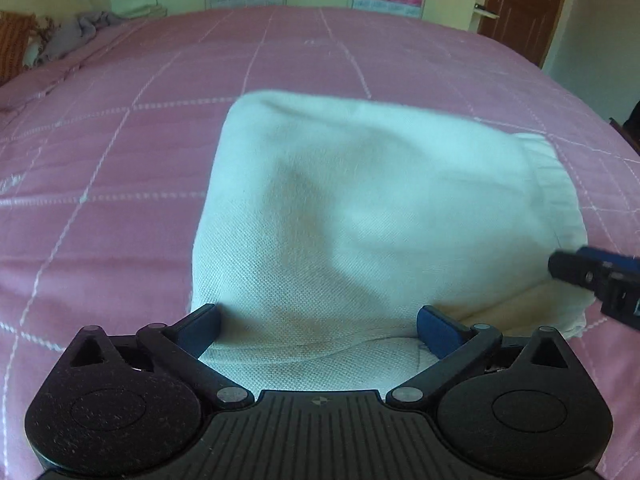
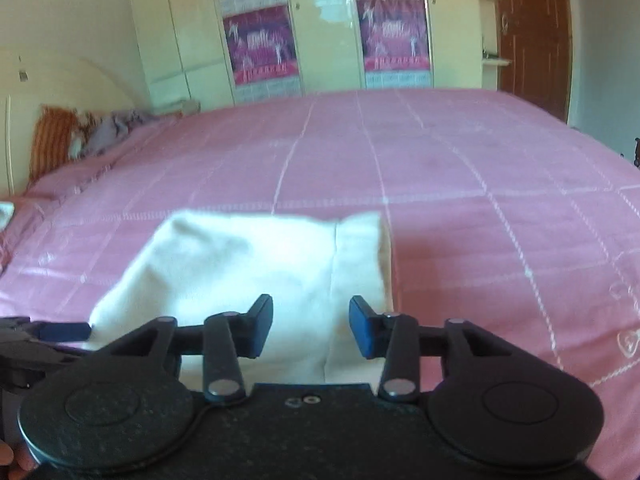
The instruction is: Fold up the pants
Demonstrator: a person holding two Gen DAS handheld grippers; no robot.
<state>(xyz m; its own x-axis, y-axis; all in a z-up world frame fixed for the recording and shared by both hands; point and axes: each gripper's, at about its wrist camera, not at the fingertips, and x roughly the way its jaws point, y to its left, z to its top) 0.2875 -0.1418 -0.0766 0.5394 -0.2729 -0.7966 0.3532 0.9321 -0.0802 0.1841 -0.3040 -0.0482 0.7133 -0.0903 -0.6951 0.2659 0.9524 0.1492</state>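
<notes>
The white pants (image 1: pixel 360 208) lie folded into a compact rectangle on the pink bed (image 1: pixel 120 140). My left gripper (image 1: pixel 318 330) is open wide, its blue pads on either side of the near edge of the pants, holding nothing. My right gripper (image 2: pixel 311 332) is open over the near right part of the pants (image 2: pixel 248 276), just above the cloth. The right gripper also shows at the right edge of the left wrist view (image 1: pixel 596 280). The left gripper's fingertip shows at the left of the right wrist view (image 2: pixel 64 331).
The pink checked bedspread (image 2: pixel 480 220) spreads all around the pants. An orange pillow (image 2: pixel 50 140) and a grey crumpled cloth (image 2: pixel 116 126) lie at the far left. Cream wardrobes with pink posters (image 2: pixel 260 40) and a brown door (image 2: pixel 532 32) stand behind the bed.
</notes>
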